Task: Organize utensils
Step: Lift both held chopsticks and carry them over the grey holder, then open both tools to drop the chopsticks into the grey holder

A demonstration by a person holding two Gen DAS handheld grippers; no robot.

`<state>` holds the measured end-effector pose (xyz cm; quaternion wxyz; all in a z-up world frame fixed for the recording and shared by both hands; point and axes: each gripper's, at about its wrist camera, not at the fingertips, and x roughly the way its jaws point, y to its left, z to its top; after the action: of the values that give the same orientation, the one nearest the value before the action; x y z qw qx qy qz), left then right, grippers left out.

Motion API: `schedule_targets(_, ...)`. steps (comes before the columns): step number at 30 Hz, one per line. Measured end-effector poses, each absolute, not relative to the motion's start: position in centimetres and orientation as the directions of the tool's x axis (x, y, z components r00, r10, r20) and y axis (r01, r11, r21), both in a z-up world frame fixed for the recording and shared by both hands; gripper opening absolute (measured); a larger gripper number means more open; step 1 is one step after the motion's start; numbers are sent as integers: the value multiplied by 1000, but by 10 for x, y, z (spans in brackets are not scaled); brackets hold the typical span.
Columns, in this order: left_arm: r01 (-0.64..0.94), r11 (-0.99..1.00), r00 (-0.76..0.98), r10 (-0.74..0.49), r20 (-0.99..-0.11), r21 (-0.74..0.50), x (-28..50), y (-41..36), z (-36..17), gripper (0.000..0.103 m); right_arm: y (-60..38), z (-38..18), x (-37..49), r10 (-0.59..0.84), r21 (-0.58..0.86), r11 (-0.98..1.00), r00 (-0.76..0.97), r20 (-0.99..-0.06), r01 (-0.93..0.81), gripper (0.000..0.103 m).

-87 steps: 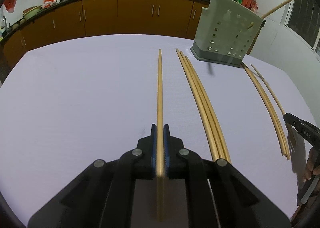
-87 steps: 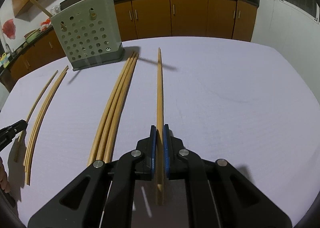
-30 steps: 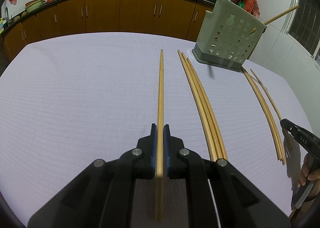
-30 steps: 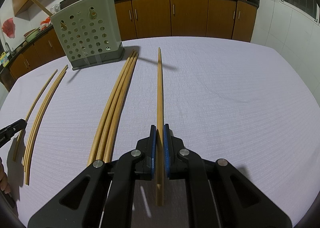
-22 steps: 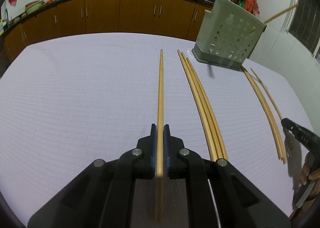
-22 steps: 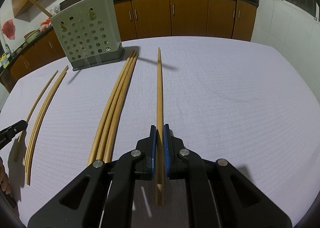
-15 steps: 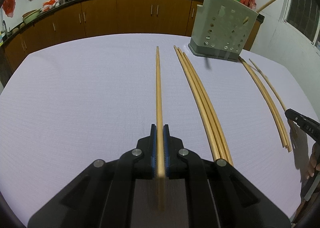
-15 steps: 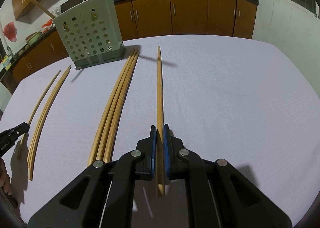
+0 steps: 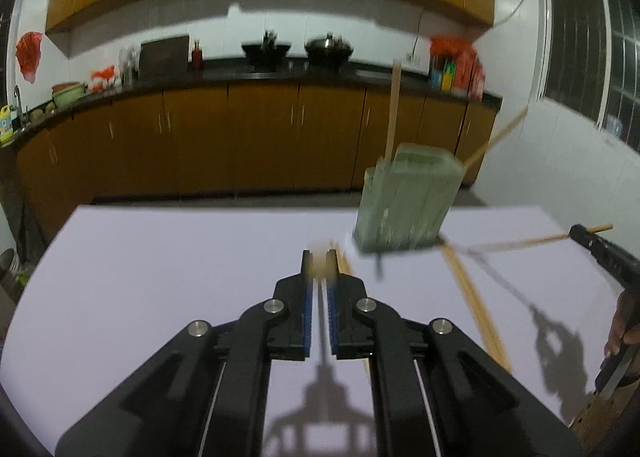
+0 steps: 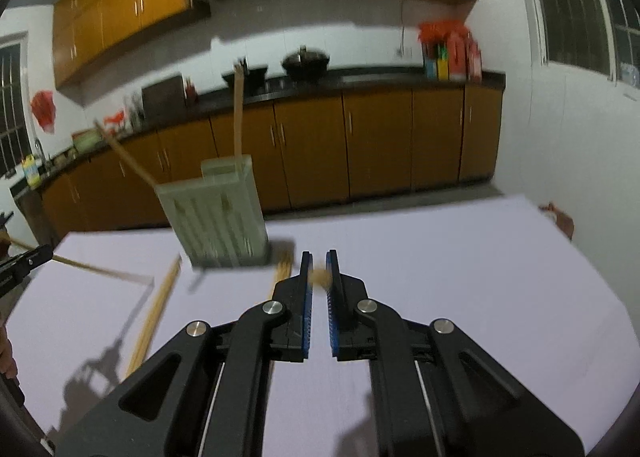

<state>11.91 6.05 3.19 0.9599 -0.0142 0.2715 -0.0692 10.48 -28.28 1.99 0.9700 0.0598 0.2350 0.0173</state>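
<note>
Both views are motion-blurred. My left gripper (image 9: pixel 319 257) is raised above the table and shut on a wooden chopstick (image 9: pixel 319 261) that points away from the camera, so only its end shows between the jaws. My right gripper (image 10: pixel 319 257) is likewise shut on a chopstick (image 10: pixel 321 276) seen end-on. The grey perforated utensil holder (image 9: pixel 406 201) stands at the back of the table with two chopsticks sticking out of it; it also shows in the right wrist view (image 10: pixel 216 213). Loose chopsticks (image 9: pixel 476 301) lie on the white tablecloth between the grippers.
The right gripper with its chopstick shows at the right edge of the left view (image 9: pixel 600 249); the left one at the left edge of the right view (image 10: pixel 24 261). Kitchen cabinets (image 9: pixel 260 137) run behind the table. A brown object (image 10: pixel 558 217) sits at the table's far right edge.
Both grippers have lifted their chopsticks off the table and tilted up, so the chopsticks now point forward and the cameras look toward the cabinets.
</note>
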Motion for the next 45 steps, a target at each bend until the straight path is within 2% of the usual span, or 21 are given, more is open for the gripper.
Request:
schedule_targets(8,209,974,865,-224,-449,-84,123,50,87,7,-278,81,104,119,158,985,936,-331,-69,7)
schedule_targets(15,324,943,863,-329,-383,-79,122,19,144,7,-265,142,97,208,198,964,967,-144,-178,7)
schedule_targets(20,325,944,891,-325,-317,-54,141,1,177,7,-247,165,119,203,192,962,979,-28,-194,7)
schedule_targets(23,320,947,895,-311,-319,-25,162,-14,185,7,-241,166,141,182,190,965,983,2,-179,7)
schedule_targets(28,310,951,875,-289,-388,-7,202,-28,167,7,-230,150,170,163,190,969,987,-2,-160,7)
schedule_targets(34,323,946,831,-296,-471,-24,229,-32,133,7,-217,119,199,162,169,975,981,-104,-143,7)
schedule_targets(40,328,944,821,-299,-487,-26,242,-36,106,8,-211,104,207,198,168,971,962,-188,-168,8)
schedule_targets(41,324,946,822,-296,-486,-29,243,-36,105,8,-211,104,206,199,162,972,960,-196,-168,11)
schedule_targets(43,319,947,825,-298,-479,-40,241,-34,104,15,-211,105,202,204,164,971,959,-199,-172,31)
schedule_targets(44,317,947,828,-299,-475,-43,239,-33,104,17,-212,108,197,201,169,971,961,-188,-170,44)
schedule_targets(45,313,949,835,-296,-464,-42,235,-32,107,20,-214,111,194,197,169,971,964,-178,-167,45)
